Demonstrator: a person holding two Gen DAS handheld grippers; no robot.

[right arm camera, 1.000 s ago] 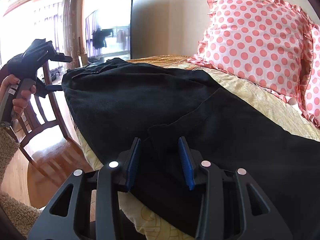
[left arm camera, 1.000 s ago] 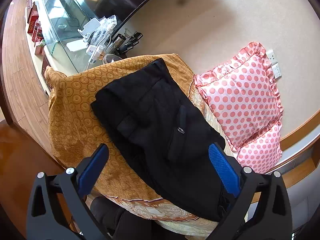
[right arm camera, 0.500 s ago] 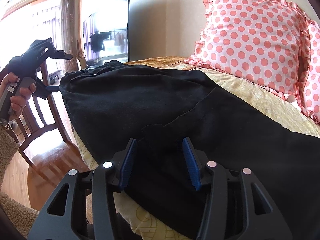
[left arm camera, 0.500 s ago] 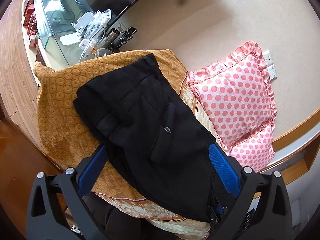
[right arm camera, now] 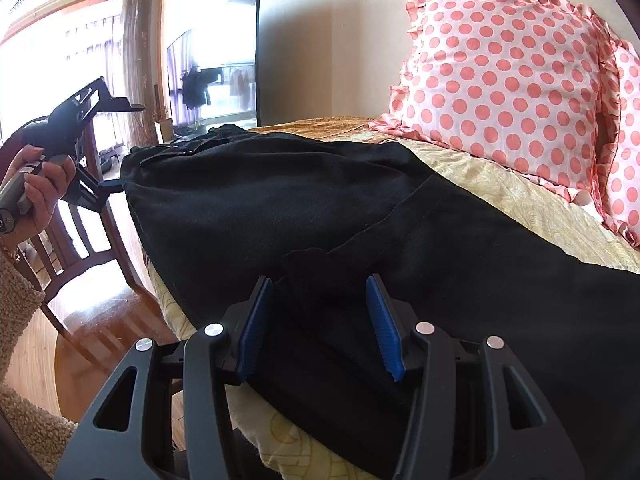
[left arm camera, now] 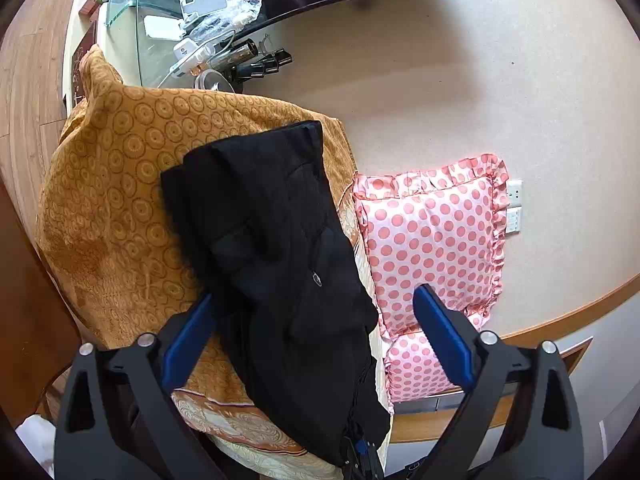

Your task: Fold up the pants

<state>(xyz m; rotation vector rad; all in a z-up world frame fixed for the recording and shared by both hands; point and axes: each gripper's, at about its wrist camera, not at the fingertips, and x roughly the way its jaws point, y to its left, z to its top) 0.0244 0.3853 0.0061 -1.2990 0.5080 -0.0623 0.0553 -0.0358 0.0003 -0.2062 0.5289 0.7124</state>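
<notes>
Black pants (left arm camera: 276, 264) lie along the golden-covered sofa seat (left arm camera: 120, 216), waistband at the far end. They fill the middle of the right wrist view (right arm camera: 320, 216). My left gripper (left arm camera: 316, 332) is wide open and empty, held above the pants near the front edge. It also shows in the right wrist view (right arm camera: 80, 120) at the left, in a hand, off the pants' waist end. My right gripper (right arm camera: 320, 320) is open, its blue pads (right arm camera: 256, 320) either side of a fold of pant fabric at the front edge, not clamping it.
Two pink polka-dot pillows (left arm camera: 432, 236) lean on the wall behind the pants; they also show in the right wrist view (right arm camera: 500, 80). A glass TV stand with cables and small items (left arm camera: 208, 40) is past the far end. A wooden chair (right arm camera: 80, 248) stands on the wood floor.
My right gripper's jaws have opened wider around the fabric fold. My left gripper has swung and lifted back, so the pants now sit further and more upright in its view.
</notes>
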